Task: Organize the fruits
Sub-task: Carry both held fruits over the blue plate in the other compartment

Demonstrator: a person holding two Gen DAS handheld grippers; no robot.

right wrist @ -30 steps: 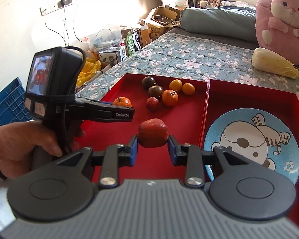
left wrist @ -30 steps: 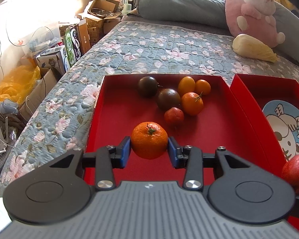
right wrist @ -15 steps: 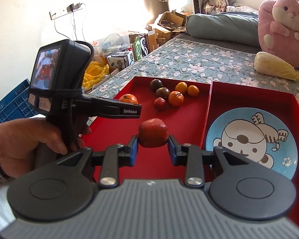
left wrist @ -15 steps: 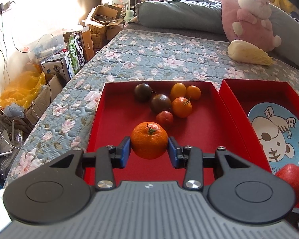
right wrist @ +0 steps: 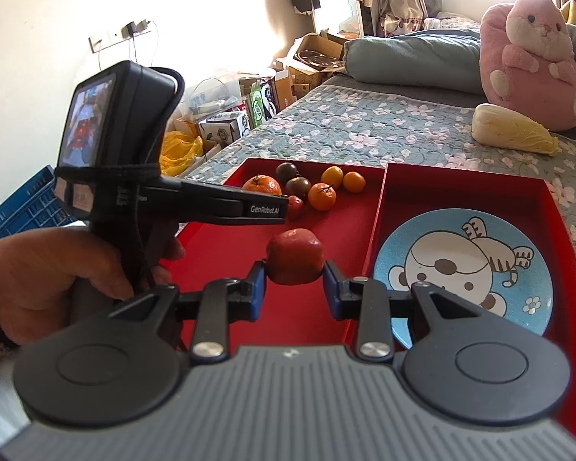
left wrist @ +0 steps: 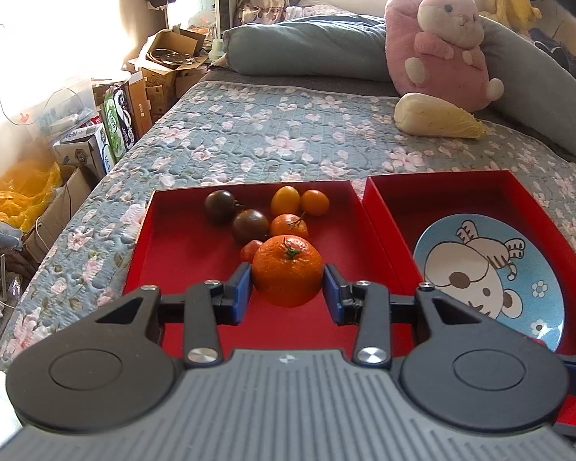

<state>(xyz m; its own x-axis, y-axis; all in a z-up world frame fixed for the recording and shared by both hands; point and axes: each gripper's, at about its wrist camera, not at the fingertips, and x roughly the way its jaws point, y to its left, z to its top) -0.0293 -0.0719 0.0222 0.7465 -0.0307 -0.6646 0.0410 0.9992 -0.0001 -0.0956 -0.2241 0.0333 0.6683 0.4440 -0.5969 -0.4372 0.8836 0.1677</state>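
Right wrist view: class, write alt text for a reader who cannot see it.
The right gripper holds a red fruit between its blue fingers above a red tray on a floral bed. Left, a hand holds the left gripper, gripping a tangerine; small fruits lie behind. Right, a cartoon plate sits in a second tray.

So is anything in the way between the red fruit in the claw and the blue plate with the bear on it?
Only the red box walls between the two trays. The right claw holds the round red fruit above the left tray's floor, and the blue cartoon-bear plate lies bare in the right tray. Whether the fruit clears those walls I cannot tell.
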